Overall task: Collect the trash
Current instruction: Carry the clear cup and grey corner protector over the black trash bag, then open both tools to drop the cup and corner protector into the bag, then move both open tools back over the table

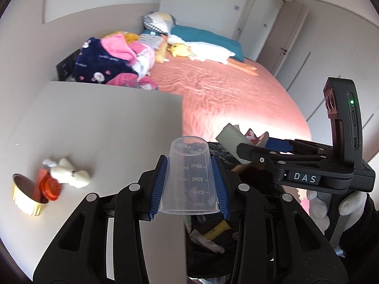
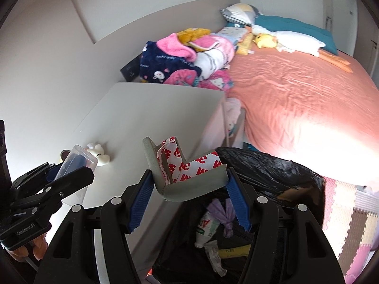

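Clear plastic cup (image 1: 189, 177), upside down, sits clamped in the left gripper (image 1: 189, 184) at the table (image 1: 94, 123) edge. The right gripper (image 2: 189, 189) grips a grey corner guard (image 2: 187, 179) above the black bin bag (image 2: 272, 165) holding trash.

Daylit, slightly soft; blown-out glare on bedsheet (image 2: 319, 146) at right, fisheye bending and dark vignette corners.
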The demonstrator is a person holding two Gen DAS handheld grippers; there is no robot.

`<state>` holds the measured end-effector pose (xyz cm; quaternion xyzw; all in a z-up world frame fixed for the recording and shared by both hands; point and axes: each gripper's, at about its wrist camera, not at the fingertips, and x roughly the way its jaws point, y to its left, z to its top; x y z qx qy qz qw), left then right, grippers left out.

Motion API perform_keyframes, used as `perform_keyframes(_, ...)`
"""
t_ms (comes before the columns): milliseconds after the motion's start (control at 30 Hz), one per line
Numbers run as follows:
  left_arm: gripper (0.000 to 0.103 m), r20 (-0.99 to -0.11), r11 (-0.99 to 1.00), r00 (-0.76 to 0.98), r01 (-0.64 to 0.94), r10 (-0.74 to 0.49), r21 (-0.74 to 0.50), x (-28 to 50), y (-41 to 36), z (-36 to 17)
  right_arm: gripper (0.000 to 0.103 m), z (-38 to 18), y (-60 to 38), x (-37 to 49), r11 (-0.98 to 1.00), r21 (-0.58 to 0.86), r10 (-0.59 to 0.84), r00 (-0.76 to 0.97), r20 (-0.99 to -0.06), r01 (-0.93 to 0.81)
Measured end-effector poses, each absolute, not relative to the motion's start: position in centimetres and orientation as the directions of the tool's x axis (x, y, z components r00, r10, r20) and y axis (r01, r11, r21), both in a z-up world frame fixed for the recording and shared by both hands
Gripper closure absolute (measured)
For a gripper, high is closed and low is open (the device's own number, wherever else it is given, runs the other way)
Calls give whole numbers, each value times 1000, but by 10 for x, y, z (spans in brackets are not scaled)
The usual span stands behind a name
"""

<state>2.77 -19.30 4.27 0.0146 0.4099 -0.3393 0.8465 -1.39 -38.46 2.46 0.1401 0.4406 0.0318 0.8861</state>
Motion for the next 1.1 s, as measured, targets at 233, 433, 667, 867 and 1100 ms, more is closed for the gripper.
perform_keyframes(233,65,-711,728,384,635,-589,-260,23,-218,40,40,30,-414,-38,948,289,142,632,-761,135)
perform_keyframes(433,65,-730,687,328,679,-600,-260,15,-243,35,40,35,-441,-60,932,308,115,648,-753,193)
perform_keyframes(667,7,-861,628,225,767,-456,-132,-7,-295,2,18,47,-481,-94,885,364,69,691,-719,290)
perform_keyframes(867,7,-853,608,203,778,-482,-159,-15,-306,1,18,49,-502,-112,864,359,1,711,-703,353)
perform_keyframes(1100,7,-845,620,219,769,-488,-158,-18,-309,4,18,44,-506,-113,862,359,1,708,-706,357)
